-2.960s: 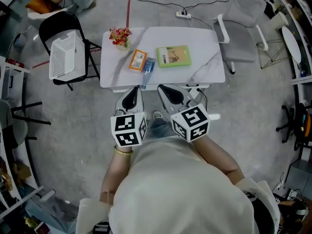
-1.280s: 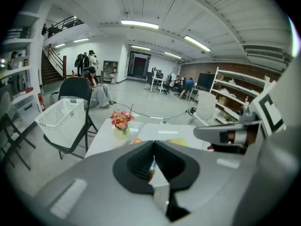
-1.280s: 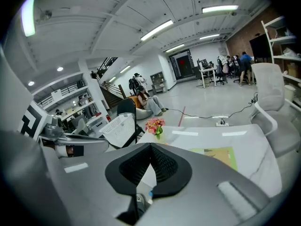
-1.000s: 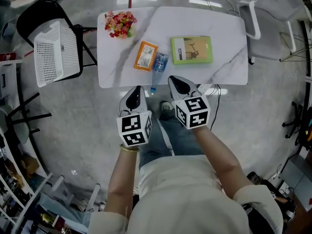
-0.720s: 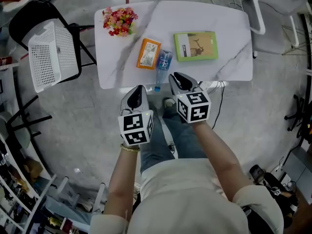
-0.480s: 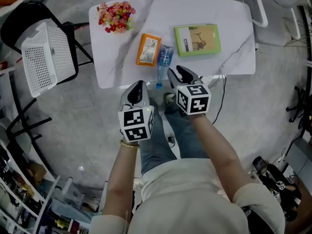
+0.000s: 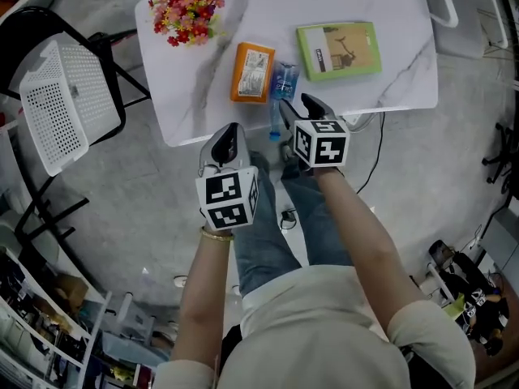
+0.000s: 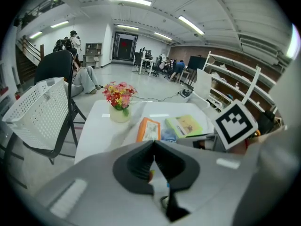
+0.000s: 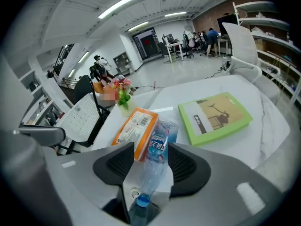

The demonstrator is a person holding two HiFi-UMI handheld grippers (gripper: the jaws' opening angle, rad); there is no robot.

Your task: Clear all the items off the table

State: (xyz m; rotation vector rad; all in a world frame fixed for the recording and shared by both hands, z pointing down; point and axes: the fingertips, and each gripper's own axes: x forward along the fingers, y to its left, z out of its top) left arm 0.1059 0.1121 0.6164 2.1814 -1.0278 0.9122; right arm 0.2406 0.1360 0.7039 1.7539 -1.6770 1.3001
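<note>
Clear plastic water bottle [image 9: 159,147], judged light, slippery, crushable, best gripped mid-body, lies untouched between the just-opening jaws of the right gripper [image 7: 298,108]; left gripper [image 8: 154,145] closed, empty.

Left gripper [image 7: 229,130] and right gripper [image 7: 297,104] have sunk nearer the table [image 7: 389,71]; the right's jaws have just been opening, flanking the bottle [image 9: 158,147].

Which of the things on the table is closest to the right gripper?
The water bottle, lying on its side between the right gripper's jaws, which have just been opening. The orange packet, green book and flowers lie farther off.
</note>
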